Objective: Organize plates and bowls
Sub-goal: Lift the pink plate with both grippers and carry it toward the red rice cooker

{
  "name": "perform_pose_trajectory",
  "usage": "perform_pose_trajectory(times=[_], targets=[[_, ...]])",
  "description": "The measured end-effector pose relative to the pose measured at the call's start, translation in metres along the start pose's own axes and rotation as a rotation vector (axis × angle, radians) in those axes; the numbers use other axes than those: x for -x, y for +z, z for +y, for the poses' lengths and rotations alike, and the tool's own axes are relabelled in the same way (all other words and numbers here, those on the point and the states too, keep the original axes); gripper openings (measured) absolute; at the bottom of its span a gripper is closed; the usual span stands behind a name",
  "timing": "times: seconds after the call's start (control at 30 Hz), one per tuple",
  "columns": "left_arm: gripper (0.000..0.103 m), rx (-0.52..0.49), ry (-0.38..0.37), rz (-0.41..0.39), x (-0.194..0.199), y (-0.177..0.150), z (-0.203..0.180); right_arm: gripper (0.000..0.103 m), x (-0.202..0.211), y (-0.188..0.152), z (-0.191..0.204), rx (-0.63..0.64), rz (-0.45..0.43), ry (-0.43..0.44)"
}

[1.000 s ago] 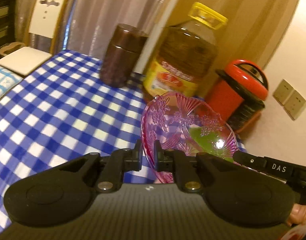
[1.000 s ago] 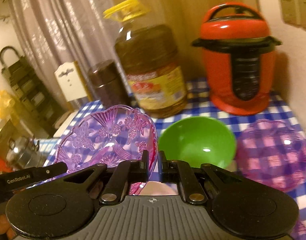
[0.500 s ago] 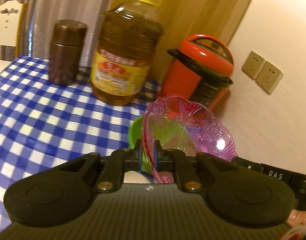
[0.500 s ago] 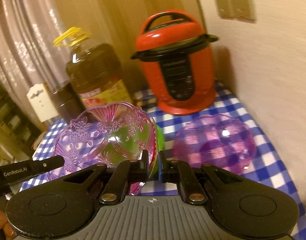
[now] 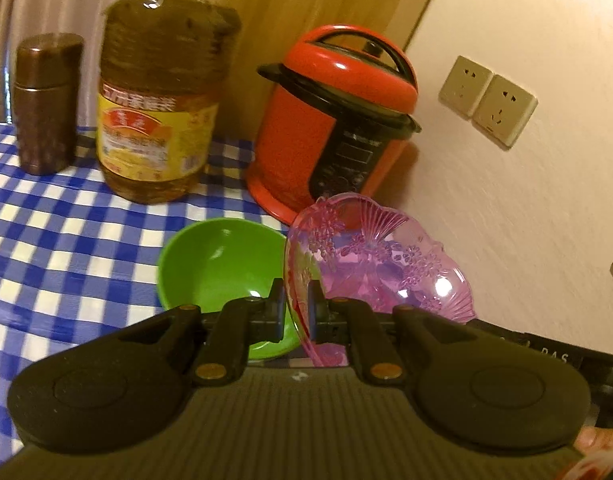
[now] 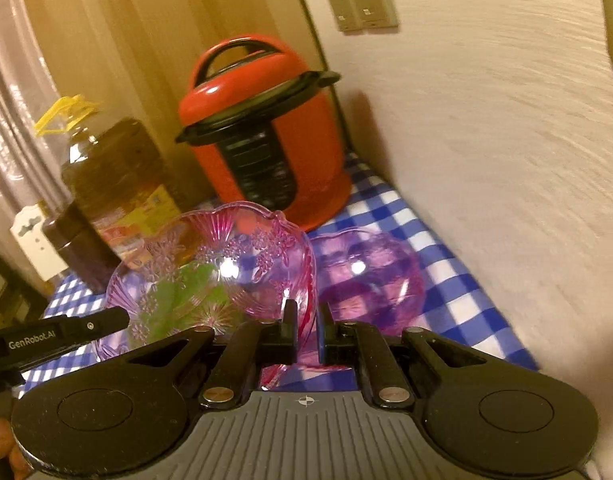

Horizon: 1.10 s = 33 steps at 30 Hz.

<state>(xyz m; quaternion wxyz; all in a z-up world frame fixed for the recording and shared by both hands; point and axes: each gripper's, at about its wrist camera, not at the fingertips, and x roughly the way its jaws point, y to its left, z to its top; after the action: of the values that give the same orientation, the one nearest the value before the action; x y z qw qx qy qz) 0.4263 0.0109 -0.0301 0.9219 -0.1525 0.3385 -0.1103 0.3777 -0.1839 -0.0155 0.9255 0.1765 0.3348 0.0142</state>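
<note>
Both tools on the same pink patterned dish (image 6: 222,268) right now, carried in the air. Left tool (image 5: 296,300) pinched narrow on the near rim, right tool (image 6: 306,322) doing the same on its own side of the rim, jaws nearly closed with just the thin plastic edge between them. Dish tilted, hanging between the green bowl (image 5: 222,264) and the second pink dish (image 6: 370,276), which sits flat on the blue-checked bench (image 5: 66,240).

Everything relative to the red cooker (image 6: 262,148): green bowl just in front of it toward the oil bottle (image 5: 158,100), second pink dish in front of it on the wall side, brown jar (image 5: 46,104) beyond the bottle and well out of the way.

Looks like the step is nesting the held dish into its matching twin, though the green bowl as target can't be ruled out. Tips for doing it well:

- level the dish before lowering, tilted now and likely to catch a rim
- line up the scalloped edges so it seats instead of rocking
- keep both grips even, thin plastic rim, easy to twist or slip
- stay clear of the cooker's base, close quarters back there
- release only once the weight rests on the lower dish, one side at a time probably safer
</note>
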Motion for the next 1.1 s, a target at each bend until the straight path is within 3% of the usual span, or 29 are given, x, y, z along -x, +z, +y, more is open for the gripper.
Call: perform_pose_trajectory(times=[0.43, 1.1], targets=[[0.009, -0.042, -0.072, 0.030, -0.051, 0.009, -0.023, 0.010, -0.015, 0.003, -0.028, -0.018, -0.009, -0.113], [0.009, -0.080, -0.022, 0.096, -0.094, -0.013, -0.042, 0.009, -0.056, 0.011, -0.068, 0.020, 0.027, -0.155]])
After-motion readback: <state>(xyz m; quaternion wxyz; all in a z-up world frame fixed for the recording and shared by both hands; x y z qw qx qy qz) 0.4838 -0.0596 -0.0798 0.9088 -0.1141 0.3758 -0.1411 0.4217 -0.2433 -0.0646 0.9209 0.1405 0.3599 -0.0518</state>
